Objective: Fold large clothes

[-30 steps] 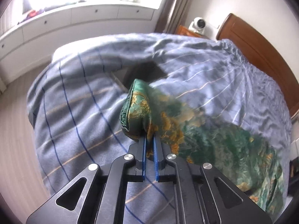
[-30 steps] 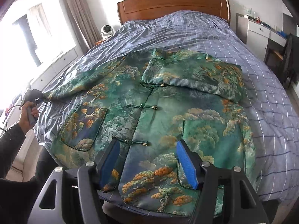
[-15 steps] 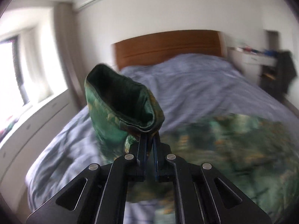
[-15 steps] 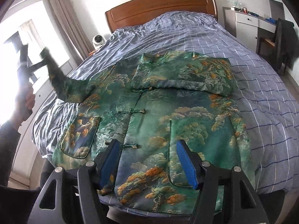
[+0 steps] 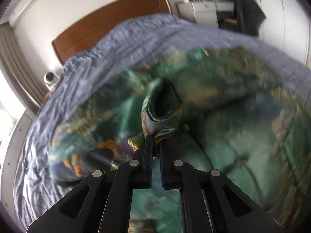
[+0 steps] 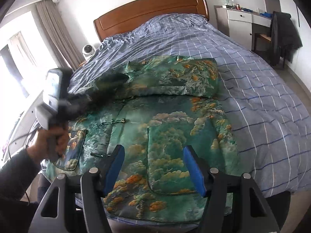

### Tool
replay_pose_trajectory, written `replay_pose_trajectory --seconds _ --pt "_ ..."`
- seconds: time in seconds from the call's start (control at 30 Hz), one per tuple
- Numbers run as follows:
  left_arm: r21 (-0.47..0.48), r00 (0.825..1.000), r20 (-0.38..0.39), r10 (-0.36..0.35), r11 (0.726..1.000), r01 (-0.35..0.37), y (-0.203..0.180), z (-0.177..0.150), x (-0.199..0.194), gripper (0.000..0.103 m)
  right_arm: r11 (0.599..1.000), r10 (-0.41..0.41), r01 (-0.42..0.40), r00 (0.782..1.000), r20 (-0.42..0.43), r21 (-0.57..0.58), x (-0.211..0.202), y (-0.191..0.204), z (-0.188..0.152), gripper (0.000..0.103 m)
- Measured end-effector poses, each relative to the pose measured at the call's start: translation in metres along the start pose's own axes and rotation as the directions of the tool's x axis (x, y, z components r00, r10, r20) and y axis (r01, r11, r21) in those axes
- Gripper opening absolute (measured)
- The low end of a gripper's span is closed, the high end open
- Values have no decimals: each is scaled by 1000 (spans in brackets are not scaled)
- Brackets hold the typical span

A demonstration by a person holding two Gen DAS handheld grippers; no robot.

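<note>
Sleeve-fold step, by my read: your left gripper point(image 5: 154, 141) pinches the sleeve cuff point(image 5: 162, 112) above the jacket point(image 6: 167, 128) spread on the bed point(image 6: 262, 81). Right gripper point(image 6: 153, 167) hovers spread near the jacket's hem. Next, lay the cuff flat across the jacket's chest.

1. Left gripper point(image 5: 155, 145) clamped on a green sleeve cuff point(image 5: 161, 108), cuff opening toward twelve o'clock.
2. Blurred green jacket point(image 5: 243, 116) spread over the blue checked bedspread point(image 5: 116, 44).
3. Wooden headboard point(image 5: 108, 21) at eleven o'clock.

jacket point(image 6: 165, 128) on bed point(image 6: 262, 89); headboard point(image 6: 151, 13) behind; dresser point(image 6: 239, 23) right; fan point(image 6: 88, 50) left
</note>
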State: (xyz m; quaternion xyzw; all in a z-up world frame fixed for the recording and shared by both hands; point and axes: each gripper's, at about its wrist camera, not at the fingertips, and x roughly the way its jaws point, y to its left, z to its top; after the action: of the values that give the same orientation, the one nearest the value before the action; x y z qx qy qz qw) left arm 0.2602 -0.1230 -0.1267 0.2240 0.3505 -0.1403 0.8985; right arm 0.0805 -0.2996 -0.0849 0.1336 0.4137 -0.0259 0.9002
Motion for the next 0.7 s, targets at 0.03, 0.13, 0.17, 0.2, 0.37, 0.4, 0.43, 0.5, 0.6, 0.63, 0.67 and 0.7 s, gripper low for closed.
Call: replay_pose_trajectory --seconds 0.03,0.13,0.17,0.2,0.37,0.4,0.43,0.5,0.6,0.63,0.67,0.7 --pt "7 1000 -12 -1 1000 1 -5 -4 3 6 1000 -1 1 1000 -2 -10 1 1 1 65" --pt "7 1000 -28 -8 1000 8 -14 -13 4 11 999 15 -16 999 -29 -43 11 4 14 65" --pt "4 999 -30 -12 1000 12 -15 -15 4 17 998 28 -31 999 -45 -50 16 5 22 65" --pt "3 999 -33 -22 1000 22 -16 -14 6 31 998 40 -43 998 -53 -54 19 7 26 65" --pt "-1 998 16 -62 998 62 -19 -24 -20 76 985 173 -173 976 -135 13 48 12 71 65" --pt "-1 998 17 -66 998 66 -18 -27 -23 76 981 194 -191 970 -149 32 54 13 78 65" --pt "-9 997 13 -72 997 72 -15 -32 -30 76 976 218 -211 960 -174 58 65 15 88 65" --pt "-43 997 5 -81 996 81 -8 -41 -35 76 970 240 -228 946 -216 80 91 22 105 65" --pt "-131 997 -13 -81 988 79 15 -55 -46 76 954 298 -277 919 -257 113 141 42 123 65" --pt "-166 998 -16 -68 984 64 26 -61 -52 76 940 337 -309 902 -269 141 159 49 126 65" --pt "-185 998 -18 -57 981 53 33 -64 -56 76 930 364 -330 888 -279 162 171 54 126 65" --pt "-201 999 -18 -46 979 42 39 -68 -59 76 919 390 -348 874 -290 187 189 62 127 65"
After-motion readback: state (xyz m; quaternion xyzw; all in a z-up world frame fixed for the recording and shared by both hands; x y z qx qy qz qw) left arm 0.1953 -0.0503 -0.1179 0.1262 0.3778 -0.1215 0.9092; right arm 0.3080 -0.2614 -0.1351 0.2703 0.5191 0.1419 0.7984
